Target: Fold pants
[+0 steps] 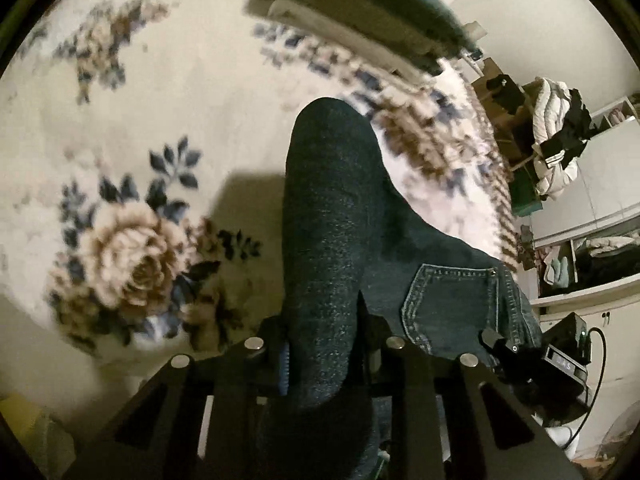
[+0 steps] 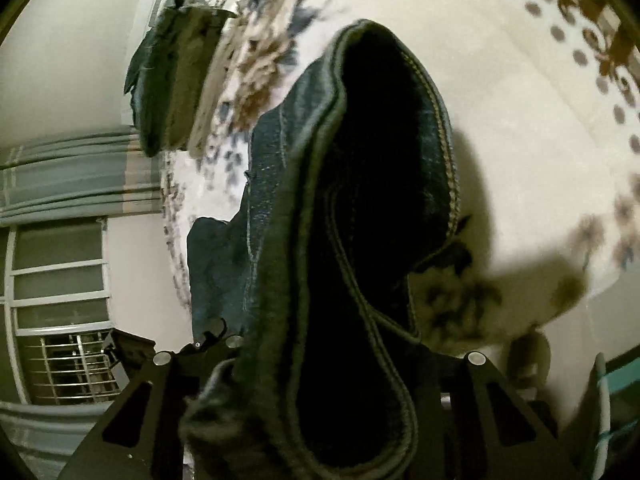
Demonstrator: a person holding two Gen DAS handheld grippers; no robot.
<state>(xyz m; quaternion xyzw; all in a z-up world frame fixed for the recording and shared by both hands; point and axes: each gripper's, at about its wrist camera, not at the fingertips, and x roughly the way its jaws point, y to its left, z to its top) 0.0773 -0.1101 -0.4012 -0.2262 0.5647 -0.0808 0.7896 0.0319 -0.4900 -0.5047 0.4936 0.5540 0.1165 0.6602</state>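
Observation:
Dark blue jeans [image 1: 336, 216] hang in both grippers above a floral blanket [image 1: 132, 92]. My left gripper [image 1: 322, 344] is shut on a fold of the jeans; a back pocket [image 1: 448, 300] shows to its right. My right gripper [image 2: 320, 360] is shut on the jeans [image 2: 360, 184] at a stitched hem or waistband edge, whose opening gapes towards the camera. The right gripper's fingertips are hidden by the cloth. The other gripper [image 1: 504, 350] shows at the right edge of the left wrist view.
A stack of folded clothes [image 1: 360, 8] lies on the blanket at the far side, also in the right wrist view [image 2: 176, 76]. Shelves and a cluttered chair [image 1: 556, 136] stand at the right. A window with bars [image 2: 68, 344] is at the left.

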